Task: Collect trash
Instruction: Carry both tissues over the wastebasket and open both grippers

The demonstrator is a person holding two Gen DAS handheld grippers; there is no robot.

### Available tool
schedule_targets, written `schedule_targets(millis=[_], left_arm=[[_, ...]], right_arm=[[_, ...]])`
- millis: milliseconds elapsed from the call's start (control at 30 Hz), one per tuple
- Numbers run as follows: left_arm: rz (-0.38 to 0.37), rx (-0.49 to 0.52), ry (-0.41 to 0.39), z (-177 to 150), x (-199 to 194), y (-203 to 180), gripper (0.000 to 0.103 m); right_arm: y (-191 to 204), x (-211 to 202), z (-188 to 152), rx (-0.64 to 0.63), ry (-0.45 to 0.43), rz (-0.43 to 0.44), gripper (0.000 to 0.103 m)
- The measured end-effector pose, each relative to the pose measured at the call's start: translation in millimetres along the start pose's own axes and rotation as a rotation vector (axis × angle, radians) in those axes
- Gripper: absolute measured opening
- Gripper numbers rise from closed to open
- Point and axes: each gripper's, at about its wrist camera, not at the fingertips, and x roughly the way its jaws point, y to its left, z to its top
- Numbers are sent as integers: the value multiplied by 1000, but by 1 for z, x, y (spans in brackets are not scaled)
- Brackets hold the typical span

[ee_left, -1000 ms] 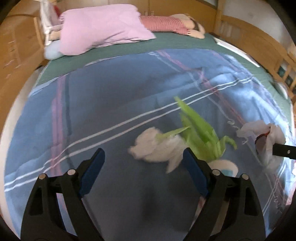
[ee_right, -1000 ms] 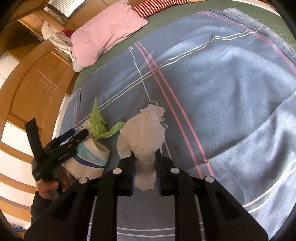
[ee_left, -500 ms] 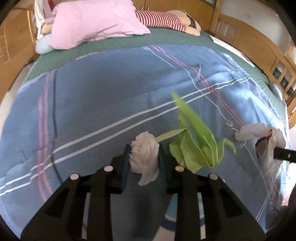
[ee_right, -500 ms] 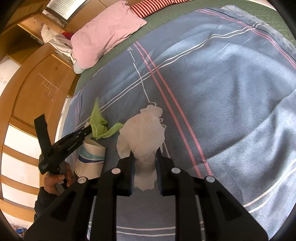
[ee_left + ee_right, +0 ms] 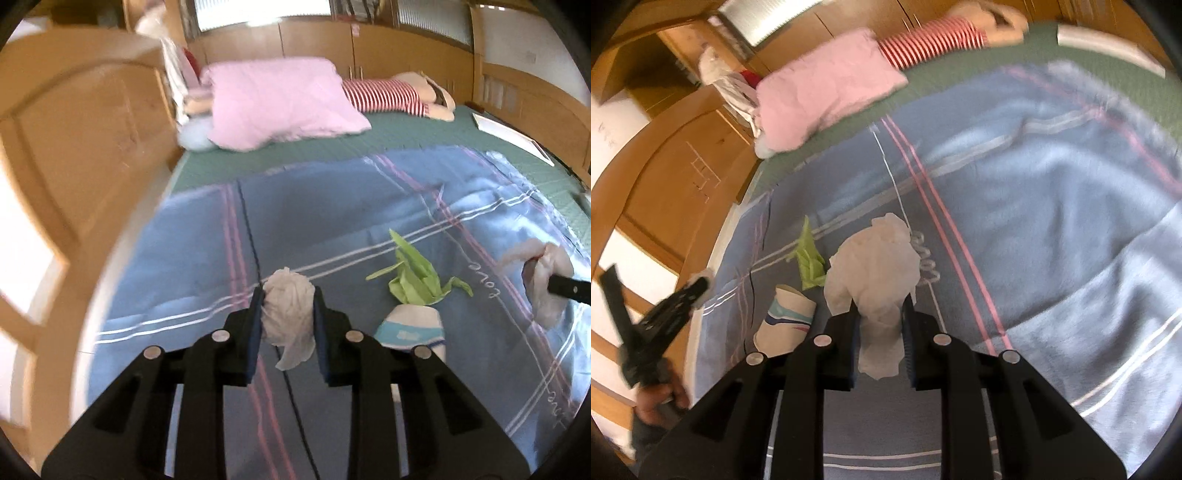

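With both grippers' fingers pinching tissue wads off the bed, I judge pickup done; a bin comes next.

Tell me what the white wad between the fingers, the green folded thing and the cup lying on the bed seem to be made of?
The crumpled white wad looks like soft matte tissue paper: limp, wrinkled, with a torn tail. The green folded thing seems to be thin stiff paper, given its sharp creases and points. The white cup with blue bands is probably a matte paper cup, with a printed wall and thin rim.
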Motion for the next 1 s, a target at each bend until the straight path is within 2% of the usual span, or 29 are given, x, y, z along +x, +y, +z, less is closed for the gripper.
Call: schedule_targets(millis=[67, 233, 500, 700, 1000], left_arm=[[26, -4, -28, -1, -27, -6, 27], [19, -28, -95, -8, -93, -39, 27], [-53, -49, -182, -22, -193, -115, 27], [-74, -42, -215, -38, -243, -155, 28], [-64, -38, -261, -52, -289, -182, 28]], right_arm=[[9, -15, -5, -22, -44, -17, 21], [28, -73, -33, -89, -165, -106, 21], [21, -171, -72, -134, -277, -177, 21], [8, -212, -94, -121, -308, -162, 21], [-3, -261, -112, -108, -381, -158, 21]])
